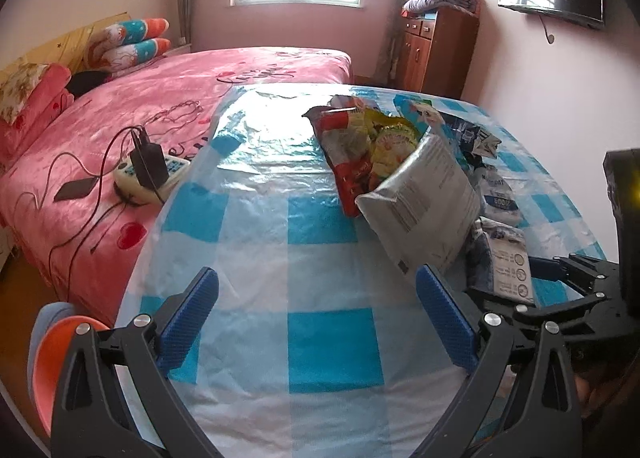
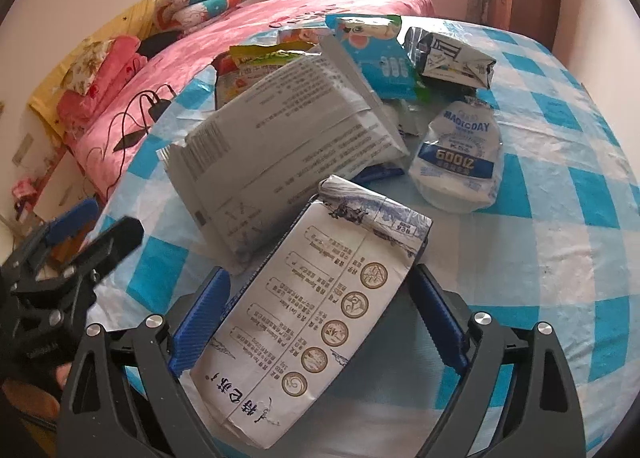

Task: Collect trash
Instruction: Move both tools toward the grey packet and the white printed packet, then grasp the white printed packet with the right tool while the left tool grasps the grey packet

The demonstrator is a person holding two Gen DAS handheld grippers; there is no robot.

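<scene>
A pile of empty wrappers lies on a table with a blue-and-white checked cloth (image 1: pixel 332 342). A big grey packet (image 1: pixel 424 201) leans on a red-and-green snack bag (image 1: pixel 360 137). My left gripper (image 1: pixel 316 318) is open and empty, above the cloth just short of the pile. My right gripper (image 2: pixel 320 314) is open, its jaws on either side of a white milk carton (image 2: pixel 316 314) without closing on it. Behind are the grey packet (image 2: pixel 288 129), a clear Magicday bag (image 2: pixel 460 161), a blue packet (image 2: pixel 376 53) and a dark crumpled wrapper (image 2: pixel 452 53).
A pink bed (image 1: pixel 140 117) stands left of the table, with a power strip, charger and phone (image 1: pixel 148 169) near its edge. A wooden cabinet (image 1: pixel 436 49) stands at the back right. An orange stool (image 1: pixel 52 358) is at the lower left.
</scene>
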